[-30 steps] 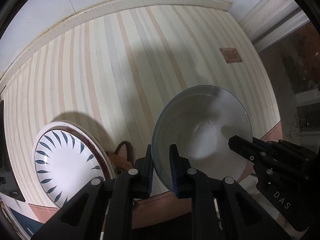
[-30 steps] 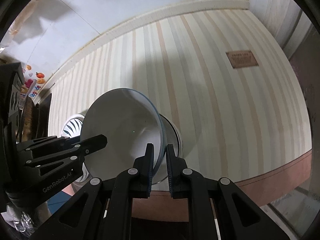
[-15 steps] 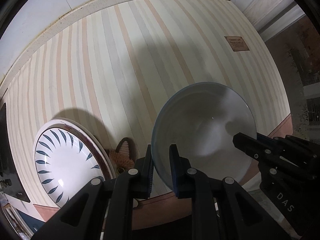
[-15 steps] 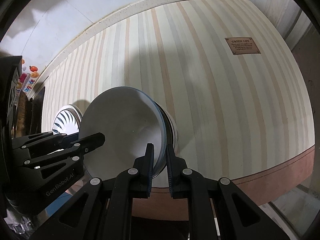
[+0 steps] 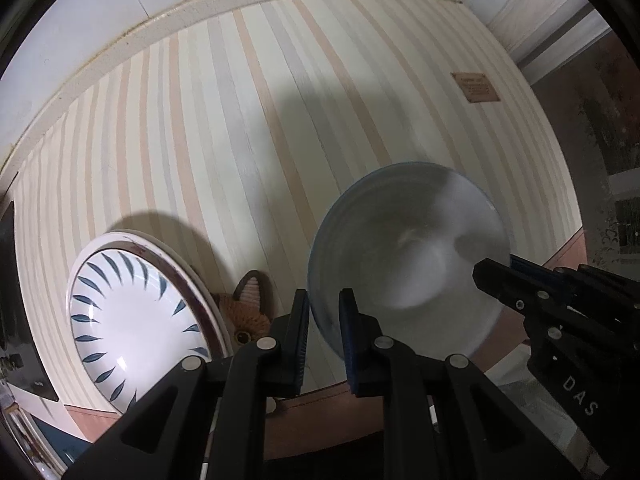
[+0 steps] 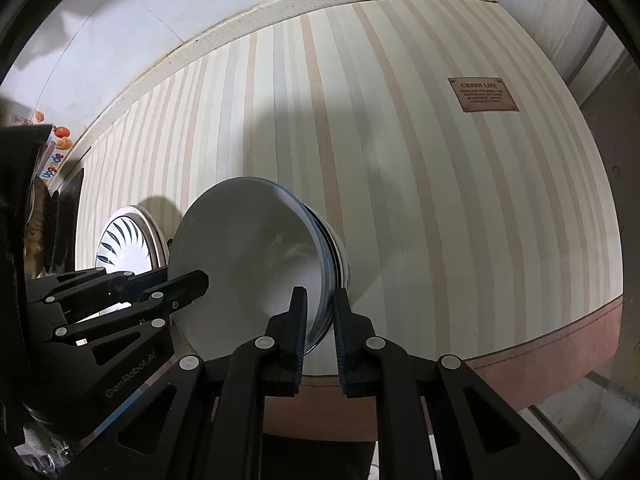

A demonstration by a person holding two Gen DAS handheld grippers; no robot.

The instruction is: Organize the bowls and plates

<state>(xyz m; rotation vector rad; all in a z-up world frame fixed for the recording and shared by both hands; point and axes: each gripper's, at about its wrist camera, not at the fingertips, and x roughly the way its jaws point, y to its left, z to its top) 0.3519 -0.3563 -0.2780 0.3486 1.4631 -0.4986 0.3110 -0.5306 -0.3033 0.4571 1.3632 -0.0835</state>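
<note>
A pale blue-rimmed bowl (image 5: 408, 264) is held at opposite rims by both grippers. My left gripper (image 5: 324, 320) is shut on its near-left rim. My right gripper (image 6: 320, 320) is shut on its right rim and shows in the left wrist view (image 5: 520, 284). In the right wrist view the bowl (image 6: 248, 256) sits in a stack of other bowls (image 6: 336, 256) on the striped cloth. A white plate with blue leaf marks (image 5: 132, 320) lies to the left; it also shows in the right wrist view (image 6: 124, 240).
A striped tablecloth (image 5: 280, 120) with a brown border covers the table. A brown label (image 6: 482, 94) is sewn on it at the far right. A small orange cat-face item (image 5: 248, 316) lies between plate and bowl. Dark clutter (image 6: 40, 208) stands at the left edge.
The bowl has come down and now sits nested in the stack of bowls. Both grippers stayed shut on its rim.
</note>
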